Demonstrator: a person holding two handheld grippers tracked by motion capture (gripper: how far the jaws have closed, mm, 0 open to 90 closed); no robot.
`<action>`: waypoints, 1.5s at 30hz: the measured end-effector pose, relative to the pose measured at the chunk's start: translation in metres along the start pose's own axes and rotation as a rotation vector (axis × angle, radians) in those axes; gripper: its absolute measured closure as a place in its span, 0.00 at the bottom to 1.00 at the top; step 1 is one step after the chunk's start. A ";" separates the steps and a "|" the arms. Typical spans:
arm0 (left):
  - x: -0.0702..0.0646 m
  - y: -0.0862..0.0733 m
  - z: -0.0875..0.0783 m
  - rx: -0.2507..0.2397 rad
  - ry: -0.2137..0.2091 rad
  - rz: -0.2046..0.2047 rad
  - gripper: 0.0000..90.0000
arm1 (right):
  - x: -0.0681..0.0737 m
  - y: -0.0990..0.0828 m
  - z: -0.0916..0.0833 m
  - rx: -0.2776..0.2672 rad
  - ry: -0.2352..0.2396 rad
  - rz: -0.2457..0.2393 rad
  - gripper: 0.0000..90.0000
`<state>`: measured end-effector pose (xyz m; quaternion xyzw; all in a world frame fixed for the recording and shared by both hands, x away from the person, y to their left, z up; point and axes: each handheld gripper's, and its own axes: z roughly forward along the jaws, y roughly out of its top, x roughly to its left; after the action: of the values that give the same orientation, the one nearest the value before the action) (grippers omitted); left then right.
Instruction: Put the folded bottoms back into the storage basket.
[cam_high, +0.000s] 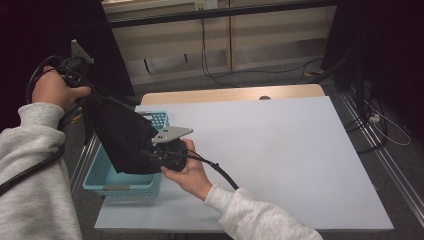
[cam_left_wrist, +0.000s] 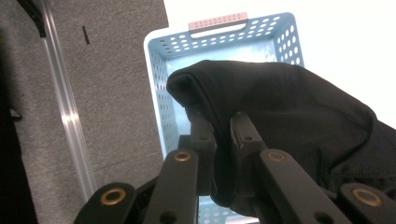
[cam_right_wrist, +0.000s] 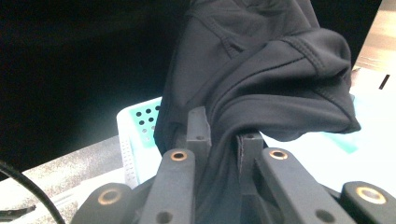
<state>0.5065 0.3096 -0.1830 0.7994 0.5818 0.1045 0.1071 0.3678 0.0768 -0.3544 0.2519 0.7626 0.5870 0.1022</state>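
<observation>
A black garment (cam_high: 122, 135) hangs stretched between my two grippers above a light blue perforated basket (cam_high: 102, 177) at the table's left edge. My left gripper (cam_high: 85, 97) is raised at the upper left and is shut on one edge of the black garment (cam_left_wrist: 280, 107); its jaws pinch a fold of the cloth over the basket (cam_left_wrist: 163, 60). Lower down, beside the basket, my right gripper (cam_high: 152, 152) is shut on another part of the black garment (cam_right_wrist: 261, 79), with cloth bunched between its jaws. The basket (cam_right_wrist: 135, 126) shows behind the cloth.
The basket stands on a large white sheet (cam_high: 260, 155) that covers the wooden table (cam_high: 230, 93). Grey floor with a metal rail (cam_left_wrist: 70, 116) lies left of the table. Cables (cam_high: 370, 117) trail on the floor at the right.
</observation>
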 end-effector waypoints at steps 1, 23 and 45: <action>0.000 0.000 0.001 0.001 0.003 0.004 0.91 | 0.001 0.000 0.001 0.002 0.004 0.000 0.89; 0.024 -0.017 0.034 -0.140 0.056 0.046 0.43 | -0.005 -0.005 0.017 0.071 -0.086 -0.042 0.44; 0.000 -0.036 0.092 -0.179 -0.070 0.068 0.32 | -0.053 -0.025 -0.053 0.101 -0.094 -0.061 0.28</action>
<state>0.5006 0.3161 -0.2810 0.8090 0.5387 0.1316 0.1946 0.3825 0.0010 -0.3707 0.2605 0.7928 0.5321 0.1431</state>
